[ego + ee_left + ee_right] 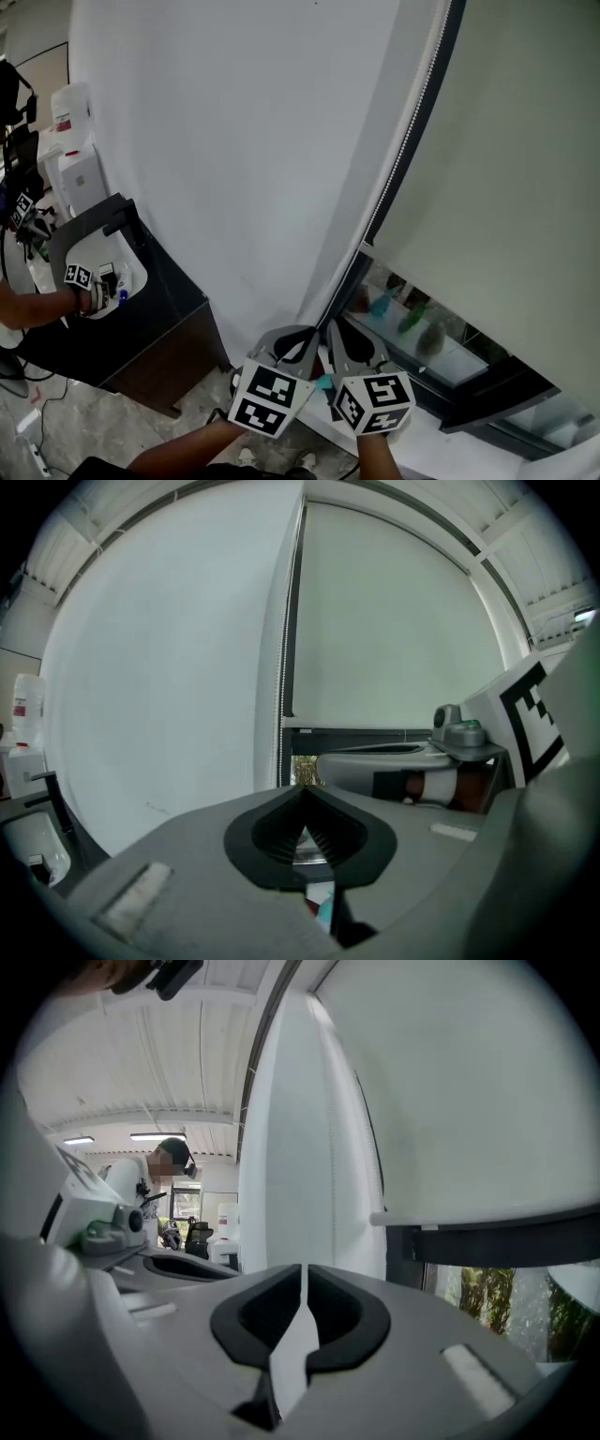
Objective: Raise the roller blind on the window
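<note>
- The pale grey-green fabric roller blind hangs over most of the window on the right. Its white bottom bar sits low, just above a dark cross-piece of the frame.
- Below that bar is a strip of bare window glass with green plants behind it.
- A white bead chain runs down the blind's left edge, close beside the dark upright window frame.
- The left gripper is low in the head view, near the foot of the chain and frame, and points towards the window. Its jaws are fully together with their tips touching, and nothing is caught between them.
- The right gripper is just beside the left one, on the window side. Its jaws are all but together, with only a hairline slit between the tips. Through the slit only the white surface behind shows, and neither chain nor fabric is in it.
- Each gripper carries a white cube with black square markers, turned towards the head camera, and a bare forearm reaches in from the bottom edge.
- A broad white wall panel fills the middle and left, meeting the window frame.
- A black desk stands against the foot of that panel.
- At the far left another person's arm reaches over the desk, with a marker-tagged device at the hand.
- A white cabinet-like unit with a red label stands behind the desk.
- The floor is grey and mottled.
</note>
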